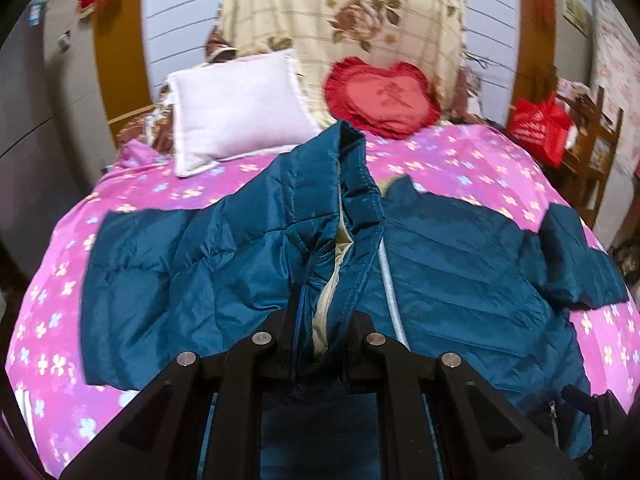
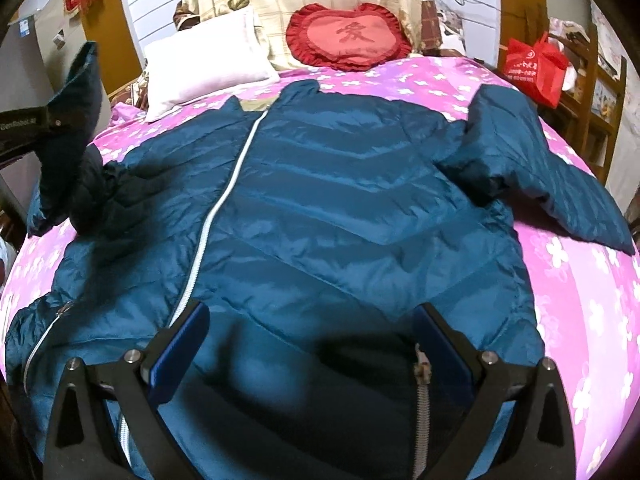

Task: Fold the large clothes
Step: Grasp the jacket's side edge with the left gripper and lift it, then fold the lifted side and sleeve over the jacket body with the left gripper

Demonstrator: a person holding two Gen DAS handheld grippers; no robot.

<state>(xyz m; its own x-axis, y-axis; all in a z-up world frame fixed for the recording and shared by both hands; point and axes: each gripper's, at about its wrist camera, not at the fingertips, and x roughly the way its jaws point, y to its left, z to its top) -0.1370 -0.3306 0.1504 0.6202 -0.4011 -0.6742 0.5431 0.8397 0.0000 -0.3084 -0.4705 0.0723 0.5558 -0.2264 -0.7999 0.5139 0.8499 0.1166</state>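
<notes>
Nearest, the left gripper (image 1: 320, 332) pinches a raised fold of the teal jacket (image 2: 340, 200), which lies spread on the pink floral bedspread (image 2: 568, 288). The right gripper (image 2: 312, 344) hovers wide open above its hem. Beyond the jacket sit a white pillow (image 1: 236, 108), a red heart cushion (image 1: 384, 96), and a red bag (image 2: 536, 68).

Left black two-finger gripper (image 1: 322, 344) is clamped on a raised fold of teal quilted puffer jacket (image 1: 248, 264), held lifted; right black gripper with blue pads (image 2: 308, 344) is spread wide, hovering low above the jacket front, nothing gripped
</notes>
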